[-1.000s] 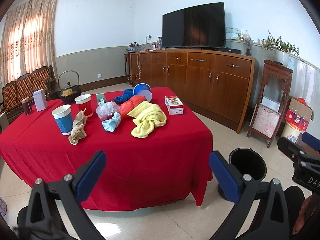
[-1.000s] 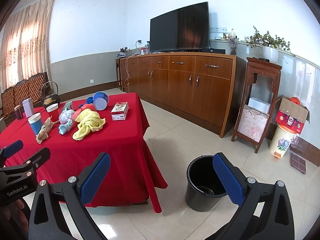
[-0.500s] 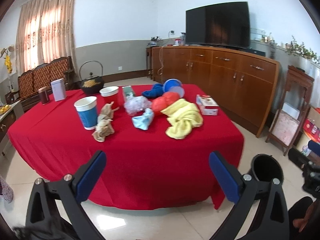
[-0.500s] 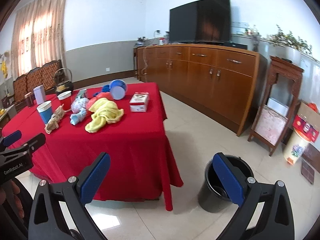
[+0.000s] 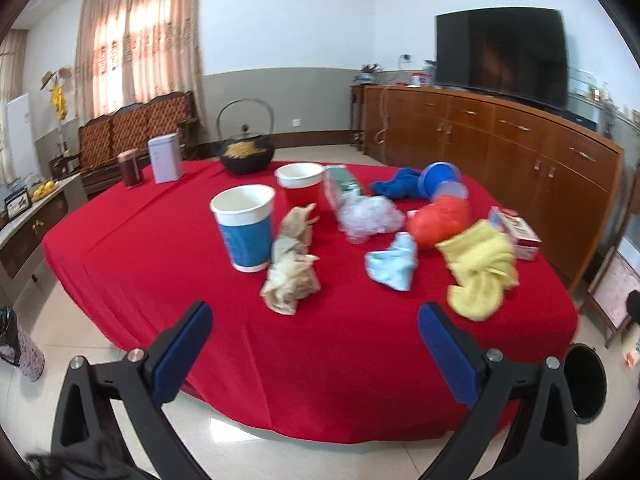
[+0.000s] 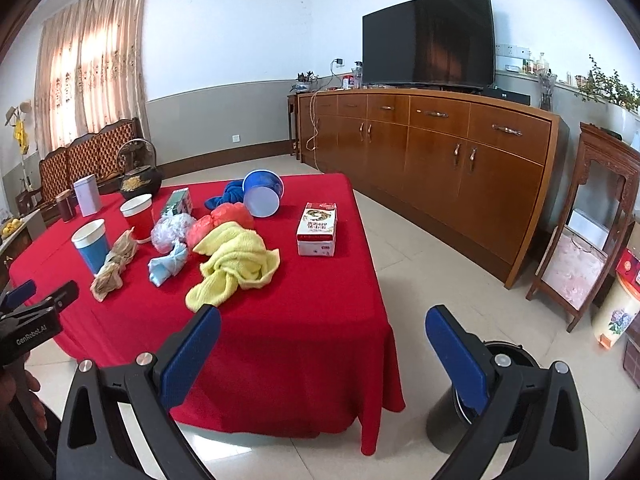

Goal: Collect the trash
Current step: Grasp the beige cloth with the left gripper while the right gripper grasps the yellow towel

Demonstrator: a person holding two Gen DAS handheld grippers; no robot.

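Both my left tool (image 5: 312, 330) and right tool (image 6: 322, 334) are spread and empty; reaching ahead for the crumpled brown paper (image 5: 291, 266), I could topple the blue paper cup (image 5: 245, 227) just beside it.

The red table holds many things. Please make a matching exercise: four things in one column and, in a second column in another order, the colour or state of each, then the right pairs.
Things:
1. towel
2. upright paper cup
3. tipped cup
4. kettle

Descriptions:
A. black, with a hoop handle
B. lying on its side, beside a blue cloth
C. yellow, crumpled
D. standing, blue with a white rim

Pairs: 1-C, 2-D, 3-B, 4-A
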